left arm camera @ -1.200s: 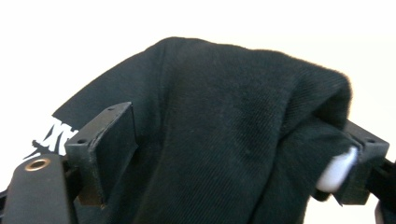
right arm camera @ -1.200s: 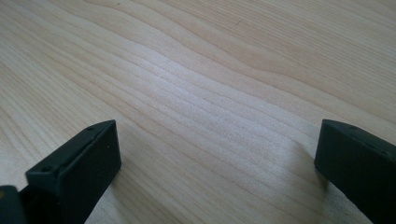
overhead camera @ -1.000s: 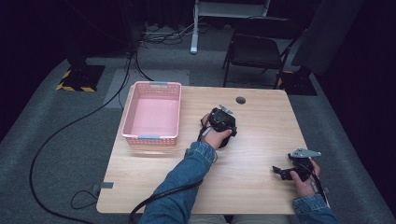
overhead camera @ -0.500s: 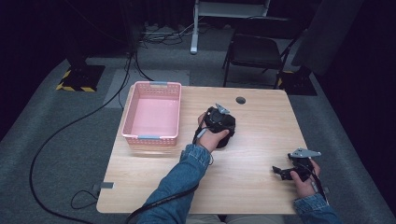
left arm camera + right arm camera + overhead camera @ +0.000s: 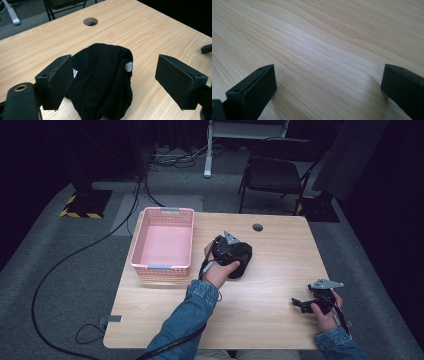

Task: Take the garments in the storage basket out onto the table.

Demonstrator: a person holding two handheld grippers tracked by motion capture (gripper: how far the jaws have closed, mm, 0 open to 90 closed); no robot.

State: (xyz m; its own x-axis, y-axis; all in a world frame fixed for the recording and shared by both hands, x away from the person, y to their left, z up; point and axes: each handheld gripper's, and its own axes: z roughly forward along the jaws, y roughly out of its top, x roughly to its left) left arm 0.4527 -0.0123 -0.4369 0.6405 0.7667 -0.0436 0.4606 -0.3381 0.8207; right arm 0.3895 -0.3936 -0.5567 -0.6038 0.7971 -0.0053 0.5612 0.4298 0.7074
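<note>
A bunched black cloth [image 5: 241, 260] with a small white tag [image 5: 128, 66] lies near the middle of the wooden table [image 5: 270, 320]. My left gripper [image 5: 120, 77] hovers right over it, jaws open wide, one on either side of the bundle [image 5: 102, 82]; in the high view the same left gripper [image 5: 227, 251] sits on top of the cloth. My right gripper [image 5: 305, 303] rests low at the table's front right, open, with bare wood between its jaws [image 5: 327, 82].
A pink plastic basket [image 5: 136, 255] stands at the table's left, with nothing seen inside. A round cable hole [image 5: 257, 227] sits near the far edge. A dark chair [image 5: 277, 175] is beyond the table. A black cable [image 5: 60, 270] runs across the floor.
The left hand and gripper have shifted slightly toward the near side over the black cloth. The right gripper has stayed put.
</note>
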